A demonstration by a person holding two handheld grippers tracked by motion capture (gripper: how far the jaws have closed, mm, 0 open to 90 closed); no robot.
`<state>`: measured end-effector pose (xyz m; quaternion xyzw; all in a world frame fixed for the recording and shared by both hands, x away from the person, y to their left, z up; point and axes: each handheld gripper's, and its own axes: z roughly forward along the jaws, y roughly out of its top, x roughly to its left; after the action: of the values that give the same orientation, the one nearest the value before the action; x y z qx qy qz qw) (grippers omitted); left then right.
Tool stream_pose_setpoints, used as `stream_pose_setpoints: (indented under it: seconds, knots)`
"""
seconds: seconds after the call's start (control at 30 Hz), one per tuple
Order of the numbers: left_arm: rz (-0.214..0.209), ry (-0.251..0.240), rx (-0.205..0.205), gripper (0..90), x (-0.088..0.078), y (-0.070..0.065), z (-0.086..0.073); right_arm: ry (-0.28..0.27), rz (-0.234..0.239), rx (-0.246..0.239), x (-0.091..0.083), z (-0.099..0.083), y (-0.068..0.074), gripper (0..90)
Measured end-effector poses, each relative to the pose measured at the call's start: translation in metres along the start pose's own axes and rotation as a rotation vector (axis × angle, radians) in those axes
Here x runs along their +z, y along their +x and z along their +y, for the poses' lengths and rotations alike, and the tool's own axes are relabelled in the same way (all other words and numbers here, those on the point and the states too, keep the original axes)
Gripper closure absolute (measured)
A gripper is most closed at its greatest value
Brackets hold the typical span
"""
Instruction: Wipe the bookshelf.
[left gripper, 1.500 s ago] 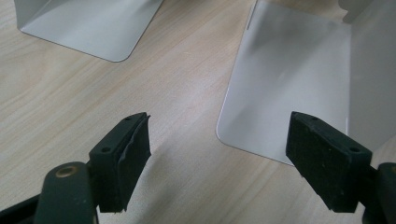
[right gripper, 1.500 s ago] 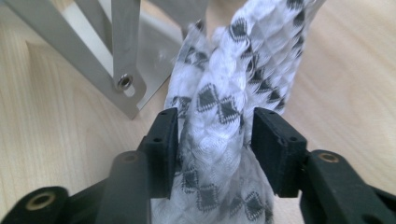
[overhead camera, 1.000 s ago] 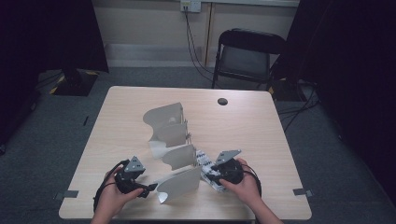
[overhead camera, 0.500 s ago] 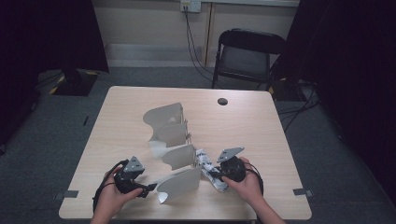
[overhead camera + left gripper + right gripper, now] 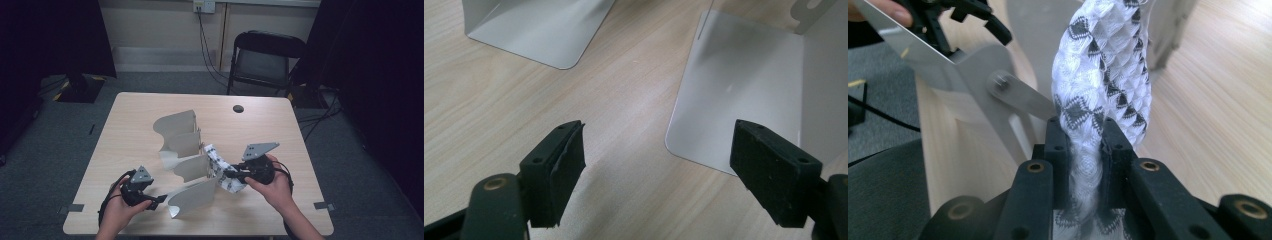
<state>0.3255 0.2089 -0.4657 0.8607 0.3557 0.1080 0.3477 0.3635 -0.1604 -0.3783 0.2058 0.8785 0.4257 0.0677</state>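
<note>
Cloth (image 5: 1103,85), white w/ grey triangles, clamped in right tool (image 5: 1087,145); left tool (image 5: 674,175) jaws apart nr metal bookend (image 5: 744,95).

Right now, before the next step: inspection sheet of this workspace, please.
Surface: light wood table, bare around the work.
Job's things: white patterned cloth pinched in the right gripper, lifted beside the grey metal bookends standing mid-table; the nearest bookend lies towards the left gripper.
Clutter: small dark round object near the far edge.
Grippers: right shut on the cloth; left gripper open, one jaw over the bookend's base plate, nothing between the pads.
Cables: a black cable loops from the left gripper; wall cables drop from an outlet.
Surroundings: black folding chair behind the table, grey carpet, dark curtains at both sides.
</note>
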Motion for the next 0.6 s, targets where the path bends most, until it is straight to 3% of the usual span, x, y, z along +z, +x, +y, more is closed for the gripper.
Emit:
stream_pose_setpoints:
  seconds: [0.07,0.17,0.4,0.6]
  knots:
    - [-0.002,0.001,0.002,21.9,0.001,0.000,0.000,0.029,-0.003,-0.023,0.004,0.005,0.005,78.0]
    - [-0.003,0.001,0.001,21.8,0.001,-0.001,0.001,0.047,0.030,-0.031,0.015,0.001,0.008,78.0]
    - [-0.004,-0.001,-0.002,21.8,0.002,-0.001,-0.001,0.110,0.068,0.004,0.041,-0.031,0.008,78.0]
    - [-0.005,0.001,0.003,21.8,0.002,-0.002,0.001,0.153,0.066,0.017,0.053,-0.052,0.005,77.9]
